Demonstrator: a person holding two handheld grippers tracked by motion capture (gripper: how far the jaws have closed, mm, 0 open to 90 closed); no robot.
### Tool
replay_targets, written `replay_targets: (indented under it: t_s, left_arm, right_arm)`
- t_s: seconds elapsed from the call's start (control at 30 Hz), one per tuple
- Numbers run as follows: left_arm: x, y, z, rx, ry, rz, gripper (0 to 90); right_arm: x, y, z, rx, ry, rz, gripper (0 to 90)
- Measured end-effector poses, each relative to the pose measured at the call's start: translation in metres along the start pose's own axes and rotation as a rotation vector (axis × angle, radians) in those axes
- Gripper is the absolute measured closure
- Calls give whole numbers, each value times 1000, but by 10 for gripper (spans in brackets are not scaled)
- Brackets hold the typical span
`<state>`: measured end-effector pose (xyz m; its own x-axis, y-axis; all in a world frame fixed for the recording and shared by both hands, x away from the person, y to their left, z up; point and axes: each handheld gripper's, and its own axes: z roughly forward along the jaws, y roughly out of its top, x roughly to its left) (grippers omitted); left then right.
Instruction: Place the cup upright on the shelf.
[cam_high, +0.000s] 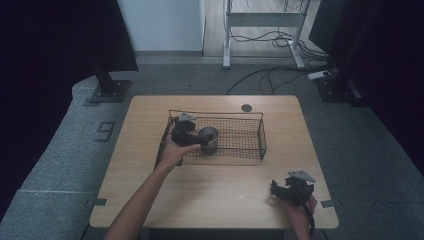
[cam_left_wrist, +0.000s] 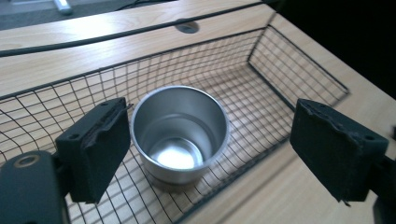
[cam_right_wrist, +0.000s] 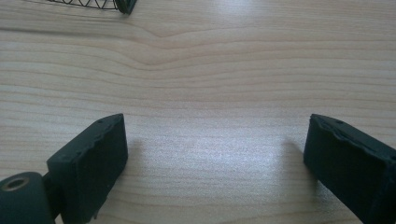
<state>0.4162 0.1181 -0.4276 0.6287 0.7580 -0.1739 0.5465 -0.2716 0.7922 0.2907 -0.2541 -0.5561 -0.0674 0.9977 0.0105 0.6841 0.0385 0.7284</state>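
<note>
- Black pads of the left tool (cam_left_wrist: 210, 154) stand wide apart, gripping nothing; the steel cup (cam_left_wrist: 180, 133) sits upright between and just beyond them, nearer the left-hand pad.
- Cup's open mouth faces up, its axis vertical, inside the wire basket (cam_left_wrist: 299, 60) near the basket's left end.
- Right tool (cam_right_wrist: 215, 163) is open too, hovering over bare bench (cam_right_wrist: 210, 70), well apart from the cup.
- Left hand (cam_high: 175, 150) is clearly the nearer one.

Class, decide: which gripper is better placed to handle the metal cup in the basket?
Left. The left gripper sits open right beside the cup in the basket; the right gripper rests far off near the table's edge.
</note>
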Motion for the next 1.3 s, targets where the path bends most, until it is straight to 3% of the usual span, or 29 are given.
replay_targets:
  t_s: [0.3,0.53,0.63,0.97,1.17,1.23,1.3]
  left_arm:
    - [-8,-30,-37,-29,-34,20,144]
    - [-4,-58,-56,-34,-52,1,148]
    - [-3,-70,-62,-37,-42,-3,150]
    - [2,-112,-73,-15,-23,-23,151]
    - [7,-138,-68,9,-12,-36,153]
    - [11,-142,-63,30,-9,-51,157]
    - [12,-144,-61,43,3,-42,157]
  right_arm:
    - [0,0,0,2,0,3,61]
    - [0,0,0,1,0,2,61]
    - [0,0,0,1,0,2,61]
    - [0,0,0,1,1,2,62]
    - [0,0,0,1,1,2,63]
    - [0,0,0,1,2,2,64]
    - [0,0,0,1,2,1,64]
